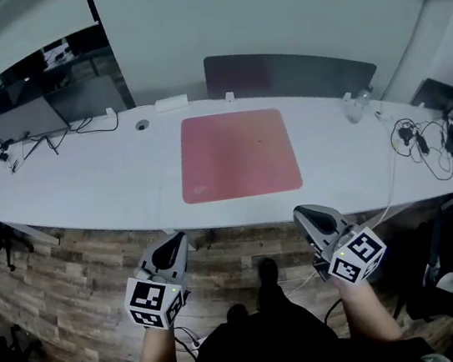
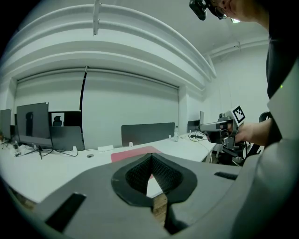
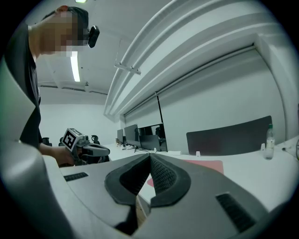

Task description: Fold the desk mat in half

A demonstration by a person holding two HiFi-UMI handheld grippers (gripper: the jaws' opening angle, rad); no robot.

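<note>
A red desk mat (image 1: 237,154) lies flat and unfolded on the long white desk (image 1: 92,183), near the middle. Both grippers hang in front of the desk's near edge, above the wooden floor, apart from the mat. My left gripper (image 1: 174,244) is shut and empty, below the mat's left corner. My right gripper (image 1: 307,216) is shut and empty, below the mat's right corner. In the left gripper view the mat (image 2: 132,153) shows beyond the closed jaws (image 2: 150,158), and the right gripper (image 2: 219,127) is at the right. In the right gripper view the mat (image 3: 205,165) lies past the jaws (image 3: 150,158).
Monitors (image 1: 22,120) and cables stand at the desk's far left. A dark divider panel (image 1: 291,73) rises behind the mat. A clear bottle (image 1: 353,106) and a cable tangle (image 1: 419,141) sit at the right. A small white box (image 1: 171,103) lies behind the mat.
</note>
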